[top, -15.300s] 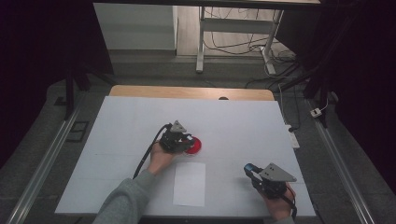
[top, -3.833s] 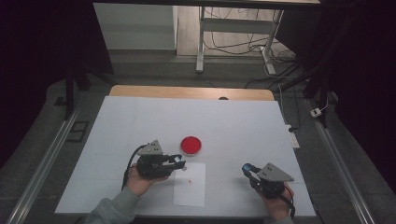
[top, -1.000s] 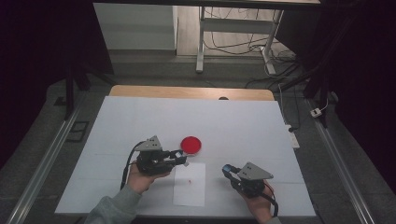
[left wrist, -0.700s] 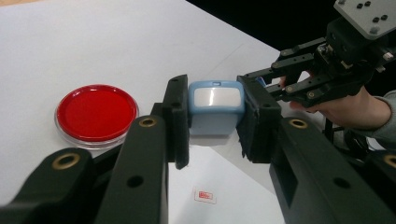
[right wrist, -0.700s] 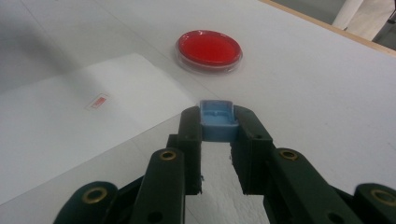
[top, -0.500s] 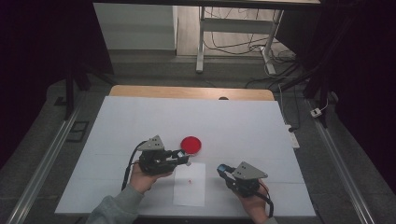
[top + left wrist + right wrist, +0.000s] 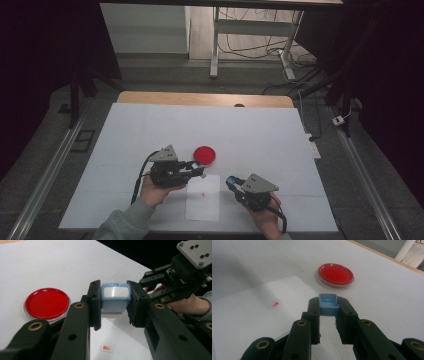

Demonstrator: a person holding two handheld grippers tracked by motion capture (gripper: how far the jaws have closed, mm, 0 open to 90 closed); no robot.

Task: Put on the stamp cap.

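My left gripper (image 7: pixel 199 170) is shut on a small square stamp (image 7: pixel 115 297), light blue with a white face, held just above the top left corner of a white paper sheet (image 7: pixel 202 202). A small red stamped mark (image 7: pixel 106 348) lies on that sheet, below the jaws. My right gripper (image 7: pixel 231 181) is shut on a small blue cap (image 7: pixel 328 304) at the sheet's right edge, pointing left toward the other gripper. A round red ink pad (image 7: pixel 204 155) sits on the table just beyond both grippers.
A white table top (image 7: pixel 260 135) spreads wide behind and to both sides of the grippers, with a wooden strip (image 7: pixel 200 99) along its far edge. A person's hand and grey sleeve (image 7: pixel 125 220) come in from the bottom.
My right gripper has moved left with the blue cap, from the table's right toward the sheet. My left gripper has edged slightly right, nearer the red ink pad.
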